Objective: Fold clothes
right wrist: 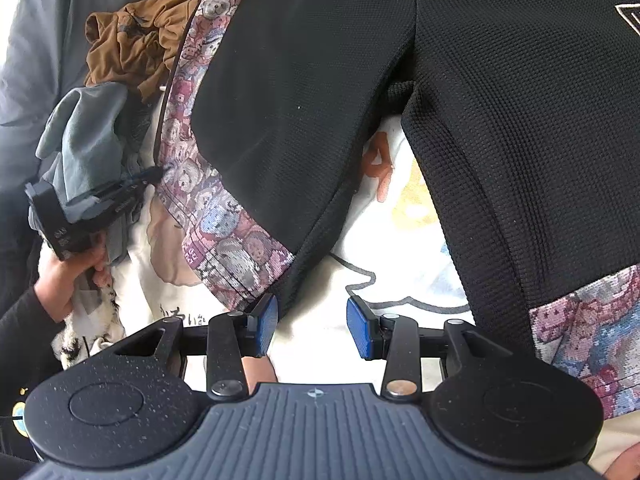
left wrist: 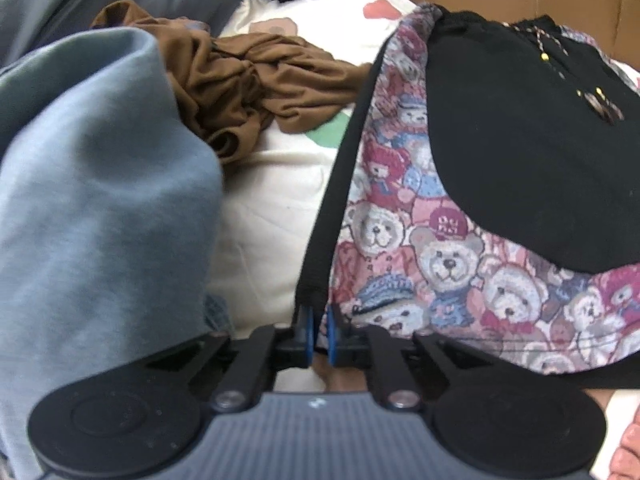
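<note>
Your left gripper (left wrist: 318,330) pinches the black side trim of the teddy-bear-print shorts (left wrist: 440,264), spread flat on the cartoon bedsheet (left wrist: 264,216). Your right gripper (right wrist: 312,326) hangs half open and empty between the legs; next, grasp the far hem.

No readable text, patch lettering cut off

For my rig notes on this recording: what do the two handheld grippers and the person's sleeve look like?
Both grippers are alike: the left gripper and right gripper have black linkage arms with silver pivot pins, blue ribbed pads on the fingers, two round black discs and a grey ridged housing with a small compass-like mark. The sleeve at the left hand is black.
</note>
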The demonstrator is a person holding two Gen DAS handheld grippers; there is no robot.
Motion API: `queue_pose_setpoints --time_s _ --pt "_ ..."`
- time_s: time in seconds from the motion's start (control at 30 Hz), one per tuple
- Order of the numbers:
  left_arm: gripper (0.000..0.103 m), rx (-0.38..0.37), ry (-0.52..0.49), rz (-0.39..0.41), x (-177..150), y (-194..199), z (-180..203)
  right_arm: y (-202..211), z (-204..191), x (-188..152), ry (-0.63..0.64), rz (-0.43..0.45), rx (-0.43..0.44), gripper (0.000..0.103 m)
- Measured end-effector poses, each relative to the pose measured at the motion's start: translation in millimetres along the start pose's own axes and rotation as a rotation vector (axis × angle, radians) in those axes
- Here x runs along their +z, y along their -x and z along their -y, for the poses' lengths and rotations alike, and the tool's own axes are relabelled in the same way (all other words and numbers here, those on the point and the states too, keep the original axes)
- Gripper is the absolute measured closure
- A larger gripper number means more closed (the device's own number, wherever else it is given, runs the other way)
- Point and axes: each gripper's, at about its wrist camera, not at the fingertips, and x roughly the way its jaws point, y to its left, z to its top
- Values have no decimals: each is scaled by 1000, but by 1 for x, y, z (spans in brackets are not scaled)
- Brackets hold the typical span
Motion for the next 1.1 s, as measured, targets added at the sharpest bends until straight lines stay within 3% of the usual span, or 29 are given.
queue_pose_setpoints --time_s 0.3,0.43,0.77,0.97,1.1 --pt "96 -99 112 18 3 20 -25 18 -19 14 126 -17 -42 58" --pt "97 -105 104 29 4 22 -29 13 -21 19 96 -22 -60 58" --pt "97 -104 93 22 8 25 -38 -9 -9 1 -223 137 -87 58" --pt "97 -127 93 7 9 22 -40 -12 -14 -15 -306 259 -66 57" --pt "97 -119 88 -13 14 19 -38 -12 -14 -21 -359 294 -43 57"
